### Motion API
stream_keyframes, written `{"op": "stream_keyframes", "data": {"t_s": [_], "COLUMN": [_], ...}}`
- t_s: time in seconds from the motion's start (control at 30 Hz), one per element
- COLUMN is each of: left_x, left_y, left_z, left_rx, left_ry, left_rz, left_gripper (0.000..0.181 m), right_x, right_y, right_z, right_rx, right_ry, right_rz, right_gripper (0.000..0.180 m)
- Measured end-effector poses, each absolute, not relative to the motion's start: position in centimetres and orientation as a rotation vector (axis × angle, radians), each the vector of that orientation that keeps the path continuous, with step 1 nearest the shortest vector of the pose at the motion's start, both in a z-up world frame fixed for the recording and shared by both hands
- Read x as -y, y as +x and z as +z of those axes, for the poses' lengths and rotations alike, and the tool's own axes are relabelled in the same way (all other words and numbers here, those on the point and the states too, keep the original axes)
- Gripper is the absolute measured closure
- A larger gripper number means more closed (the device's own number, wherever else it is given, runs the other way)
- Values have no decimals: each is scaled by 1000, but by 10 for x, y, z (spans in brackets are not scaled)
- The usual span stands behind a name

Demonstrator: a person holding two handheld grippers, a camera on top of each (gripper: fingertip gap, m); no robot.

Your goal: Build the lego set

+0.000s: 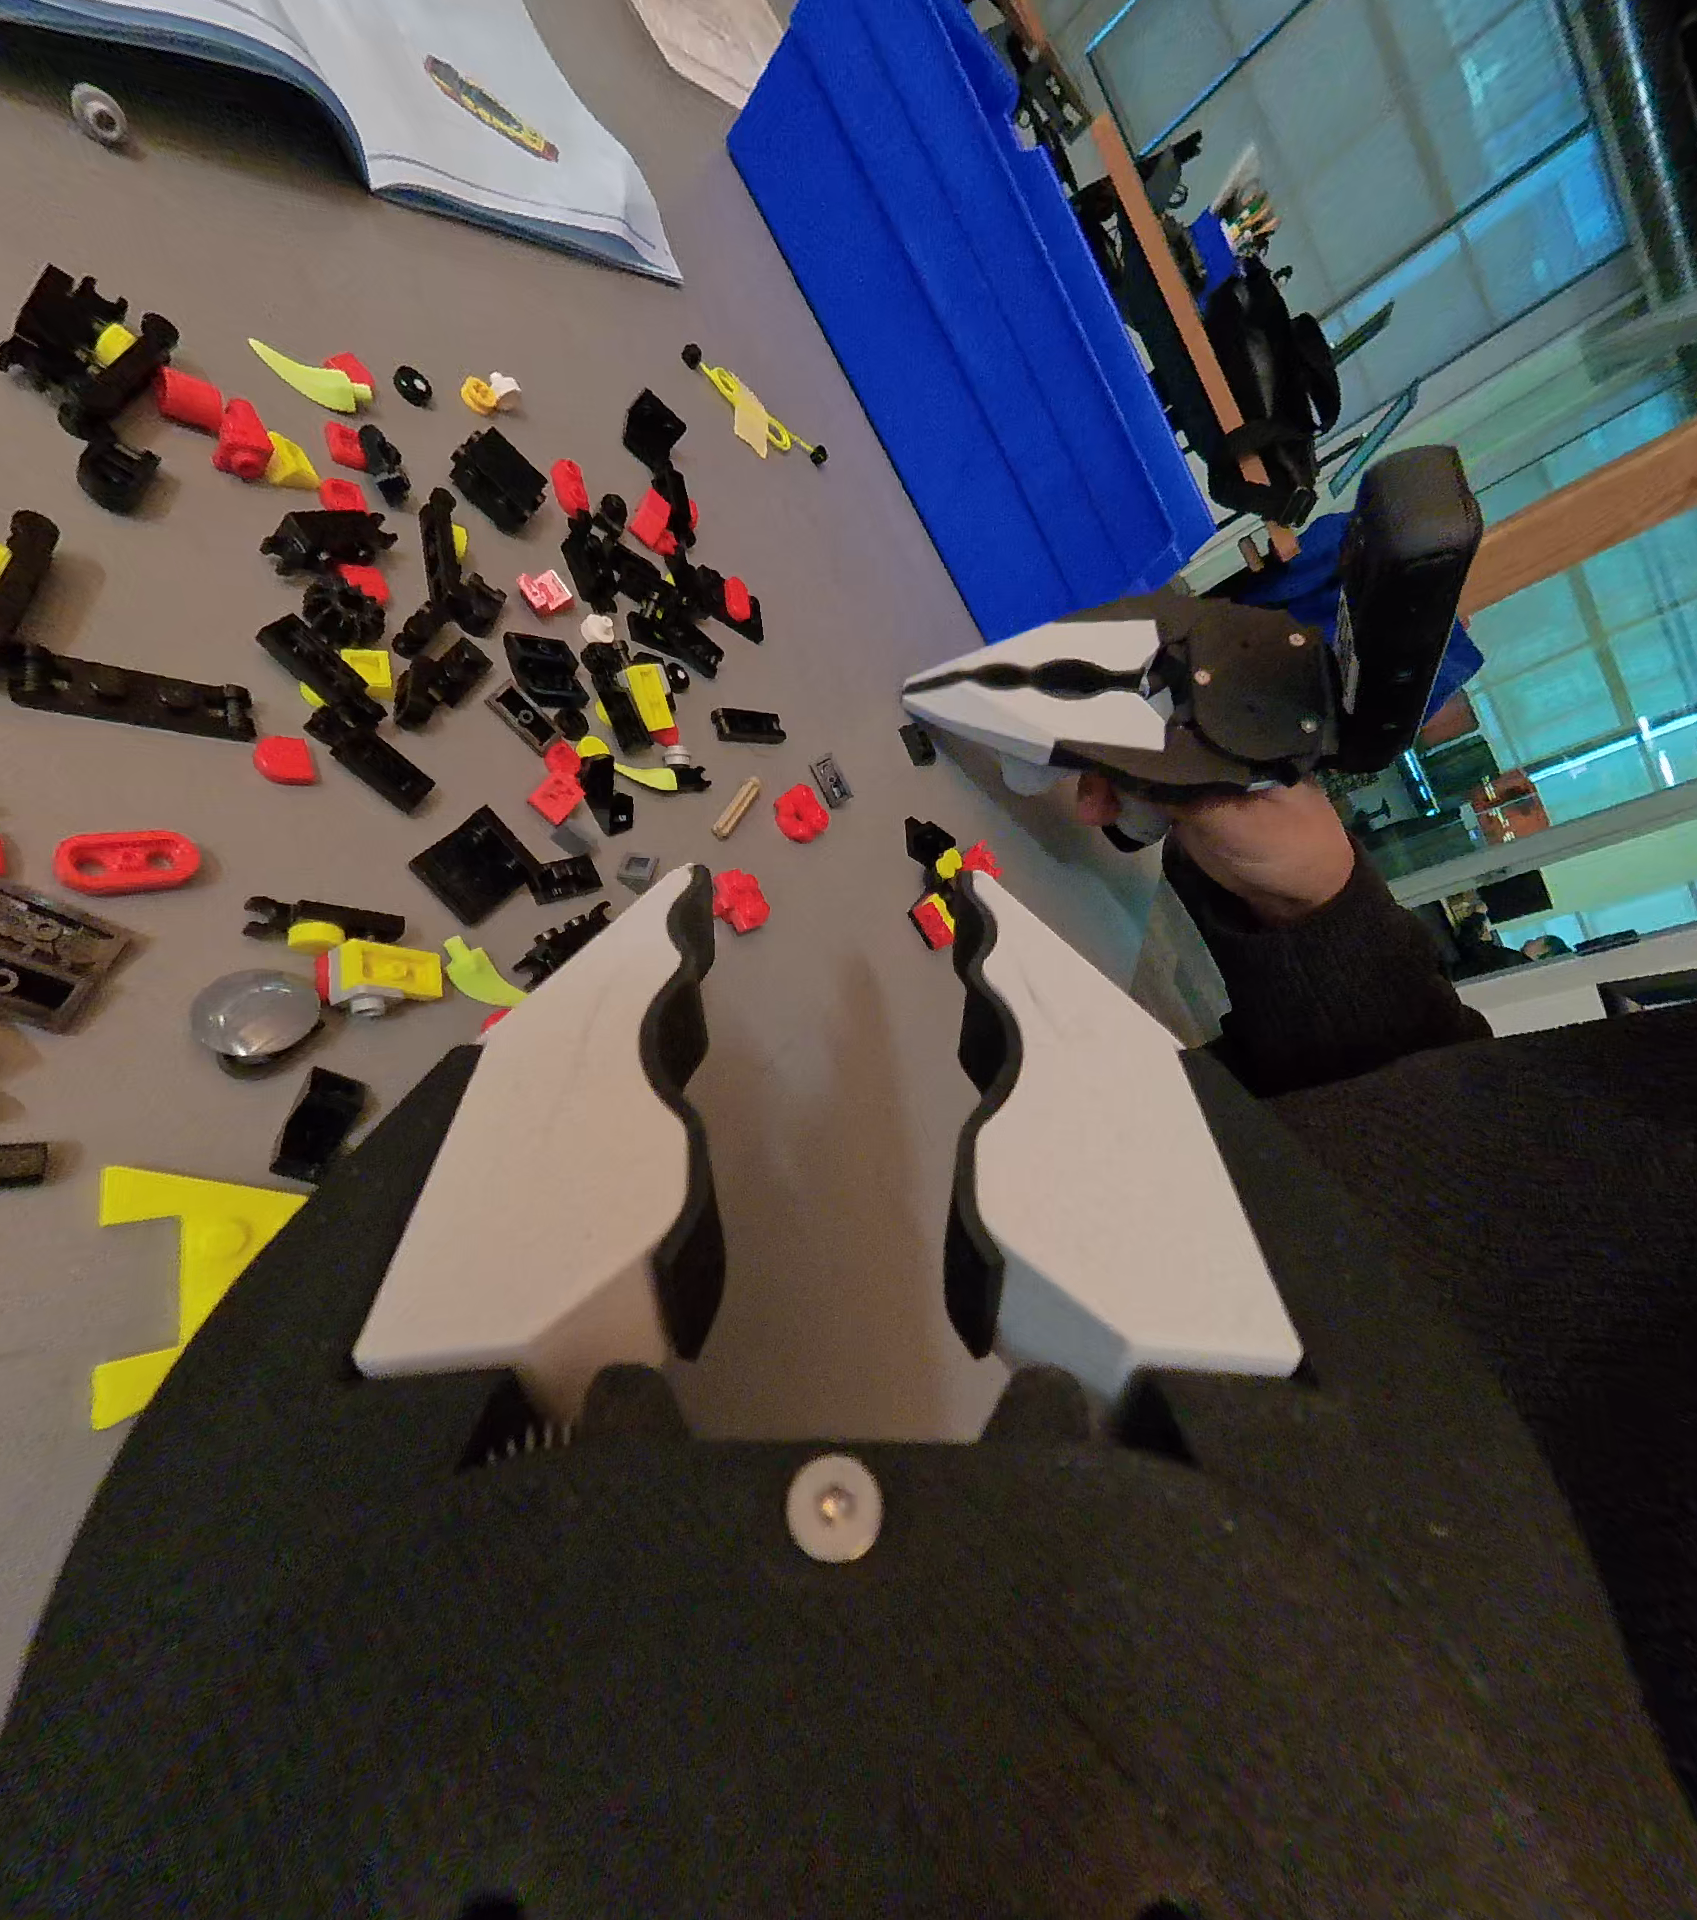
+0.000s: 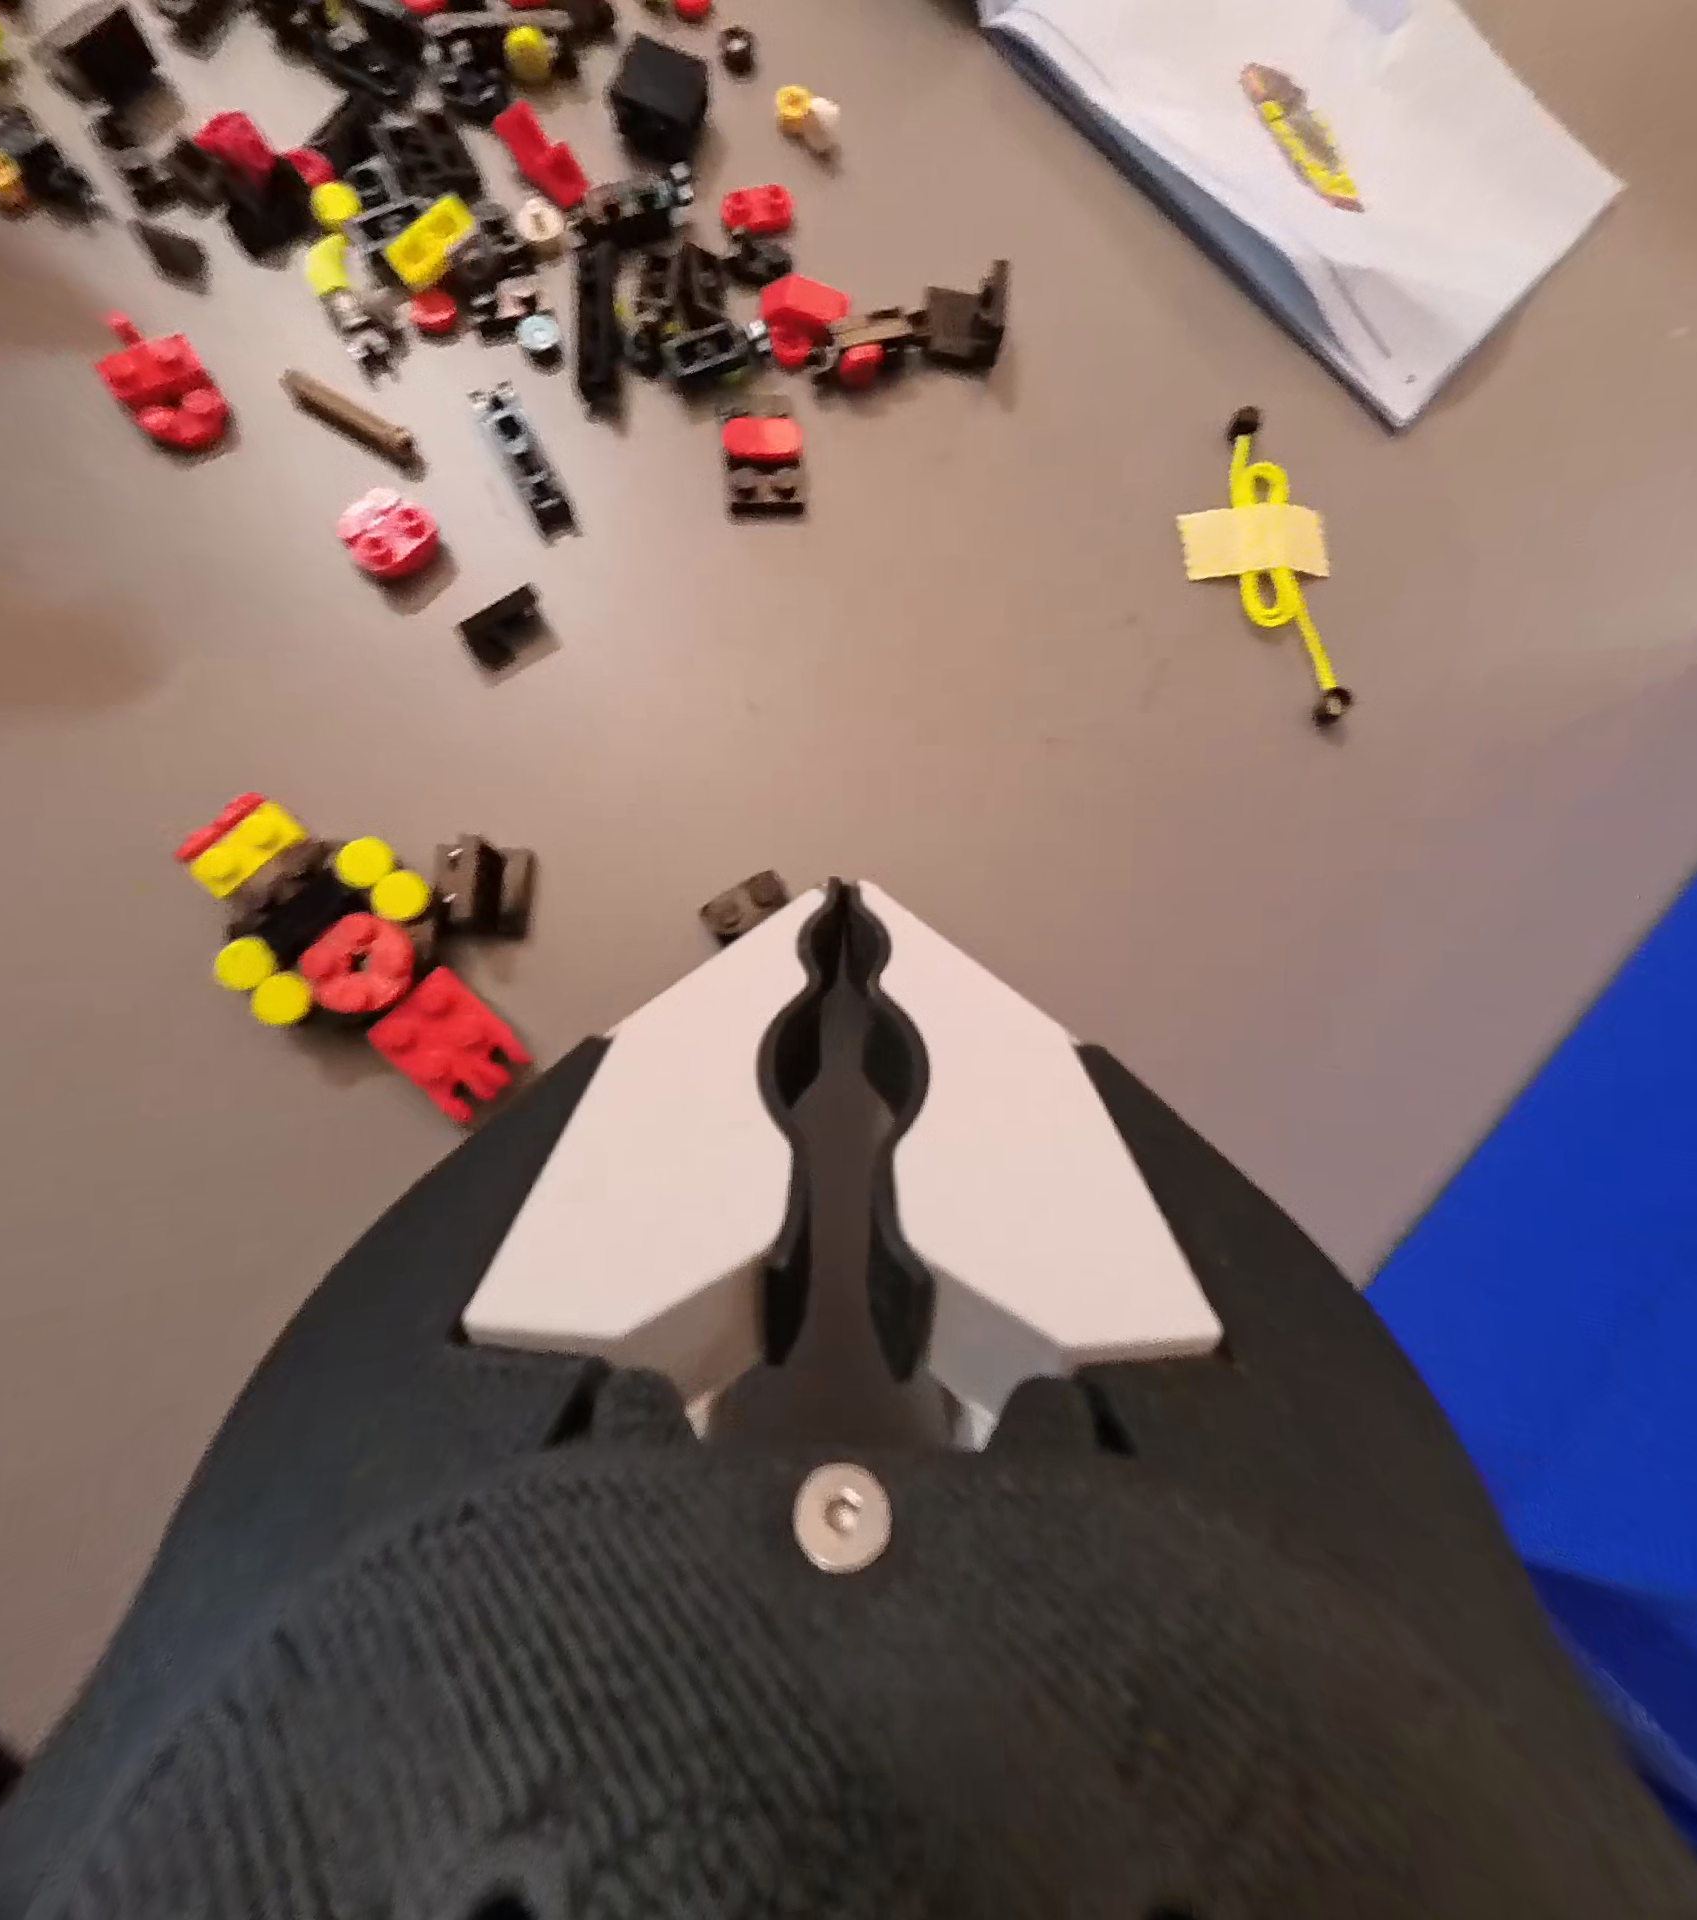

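Note:
Loose black, red and yellow lego pieces [image 1: 470, 623] lie spread over the grey table [image 1: 823, 520]; they also show at the top left of the right wrist view [image 2: 511, 229]. A small part-built model [image 2: 335, 935] of red, yellow and black pieces lies left of my right gripper [image 2: 839, 888], which is shut and empty, its tips just above a small black piece [image 2: 735, 904]. My left gripper [image 1: 833, 883] is open and empty; the model [image 1: 943, 883] sits by its right fingertip. The right gripper also shows in the left wrist view [image 1: 911, 691], held by a hand.
An open instruction booklet [image 1: 470, 114] lies at the table's far side, also in the right wrist view [image 2: 1343, 197]. A blue bin [image 1: 948, 291] stands at the table's edge [image 2: 1654, 1299]. A yellow string with tape [image 2: 1259, 551] lies alone. A large yellow plate [image 1: 189, 1268] is near left. About 20 centimetres separates my left fingertips from my right.

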State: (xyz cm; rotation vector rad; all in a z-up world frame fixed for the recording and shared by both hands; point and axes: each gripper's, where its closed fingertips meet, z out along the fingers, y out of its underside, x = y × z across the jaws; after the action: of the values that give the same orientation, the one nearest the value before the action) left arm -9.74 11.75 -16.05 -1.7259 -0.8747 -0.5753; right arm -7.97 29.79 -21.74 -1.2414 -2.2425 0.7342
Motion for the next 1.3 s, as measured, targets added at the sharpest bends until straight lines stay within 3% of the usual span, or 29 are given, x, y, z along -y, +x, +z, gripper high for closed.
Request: {"op": "stream_keyframes", "data": {"t_s": [0.27, 0.63, 1.03, 1.23, 1.3], "left_x": [-117, -117, -118, -118, -118], "left_y": [-97, -96, -96, -96, -95], "left_z": [-161, -161, -162, -162, -162], "left_rx": [874, 877, 880, 879, 879], "left_ry": [-1731, -1724, -1728, -1729, -1729], "left_rz": [-570, -587, -586, -592, -592], "left_gripper": [136, 136, 135, 135, 135], "right_x": [-270, -298, -265, -256, -258], "right_y": [-36, -66, -55, -55, -59], "right_z": [-215, -219, -201, -205, -205], "right_rx": [2511, 2299, 2392, 2421, 2408], "right_ry": [-1334, -1258, -1187, -1101, -1075], "right_rz": [987, 710, 987, 984, 954], "right_gripper": [180, 180, 180, 158, 160]}}
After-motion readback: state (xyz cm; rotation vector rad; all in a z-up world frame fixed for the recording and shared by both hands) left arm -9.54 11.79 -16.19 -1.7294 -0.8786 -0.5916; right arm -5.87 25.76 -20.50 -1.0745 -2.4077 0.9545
